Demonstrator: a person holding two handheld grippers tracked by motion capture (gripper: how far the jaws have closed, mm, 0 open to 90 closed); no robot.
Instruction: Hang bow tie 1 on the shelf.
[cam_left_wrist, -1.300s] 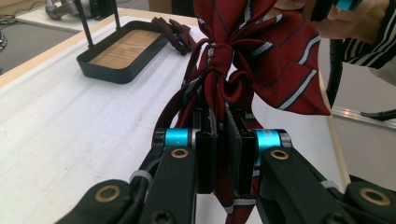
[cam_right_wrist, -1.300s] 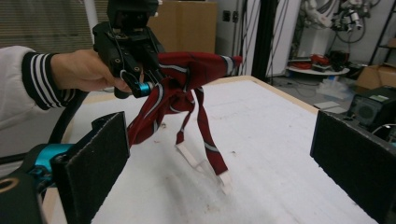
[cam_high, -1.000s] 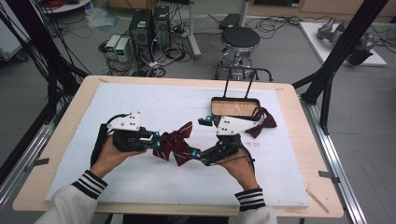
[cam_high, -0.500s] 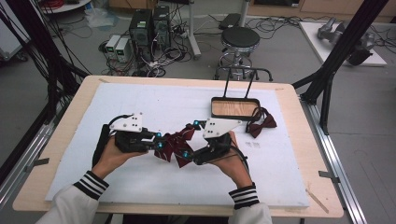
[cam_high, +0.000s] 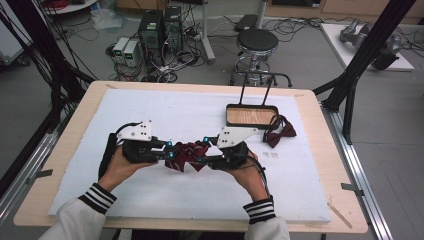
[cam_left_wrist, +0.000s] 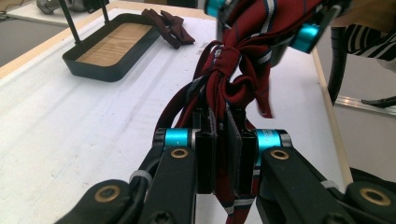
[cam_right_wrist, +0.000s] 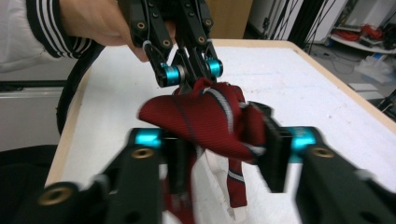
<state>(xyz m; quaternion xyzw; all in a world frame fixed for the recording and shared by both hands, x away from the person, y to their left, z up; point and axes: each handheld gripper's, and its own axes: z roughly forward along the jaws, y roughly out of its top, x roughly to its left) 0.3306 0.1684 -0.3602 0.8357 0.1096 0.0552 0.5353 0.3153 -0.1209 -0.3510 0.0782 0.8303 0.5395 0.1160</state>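
Two dark red bow ties: one (cam_high: 187, 156) held between two grippers, left (cam_high: 167, 154) and right (cam_high: 204, 154); another (cam_high: 279, 133) beside one tray (cam_high: 251, 123).

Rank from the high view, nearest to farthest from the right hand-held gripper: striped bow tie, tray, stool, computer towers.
From the right hand-held gripper:
1. Striped bow tie, between its jaws, at its left.
2. Tray, just beyond it, toward the table's far right.
3. Stool, on the floor past the table's far edge.
4. Computer towers, on the floor, far left.
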